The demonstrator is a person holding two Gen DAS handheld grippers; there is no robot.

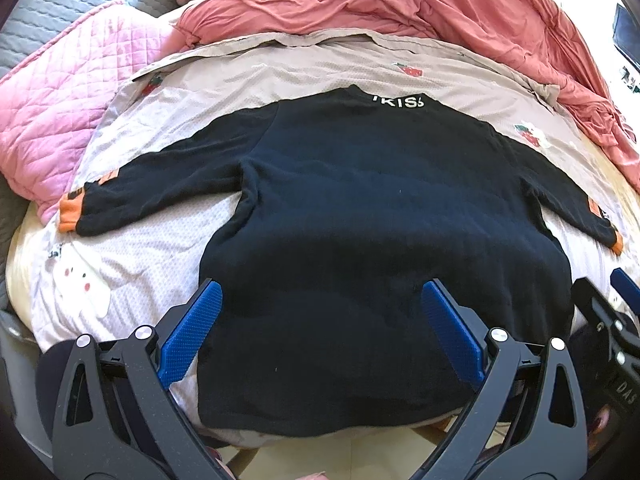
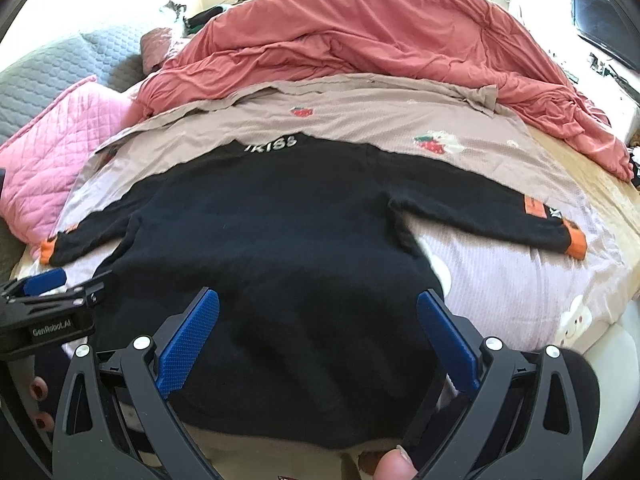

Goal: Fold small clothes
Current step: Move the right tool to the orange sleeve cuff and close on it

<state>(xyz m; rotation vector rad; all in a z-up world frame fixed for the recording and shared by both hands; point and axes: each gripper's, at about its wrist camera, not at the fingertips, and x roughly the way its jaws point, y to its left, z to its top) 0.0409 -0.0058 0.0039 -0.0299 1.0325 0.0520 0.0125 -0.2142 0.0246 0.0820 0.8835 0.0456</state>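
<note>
A small black sweater (image 1: 360,208) with orange cuffs and white lettering at the collar lies flat and spread out on the bed, sleeves out to both sides; it also shows in the right wrist view (image 2: 272,232). My left gripper (image 1: 322,292) is open, its blue pads above the sweater's near left hem area. My right gripper (image 2: 318,300) is open above the near right hem area. Each gripper shows at the edge of the other's view: the right gripper (image 1: 608,312), the left gripper (image 2: 52,292).
A beige printed sheet (image 1: 280,64) lies under the sweater. A rumpled red duvet (image 1: 400,4) is heaped at the far side. A pink quilted pillow (image 1: 52,112) sits far left. The bed's near edge (image 1: 348,448) is just below the hem.
</note>
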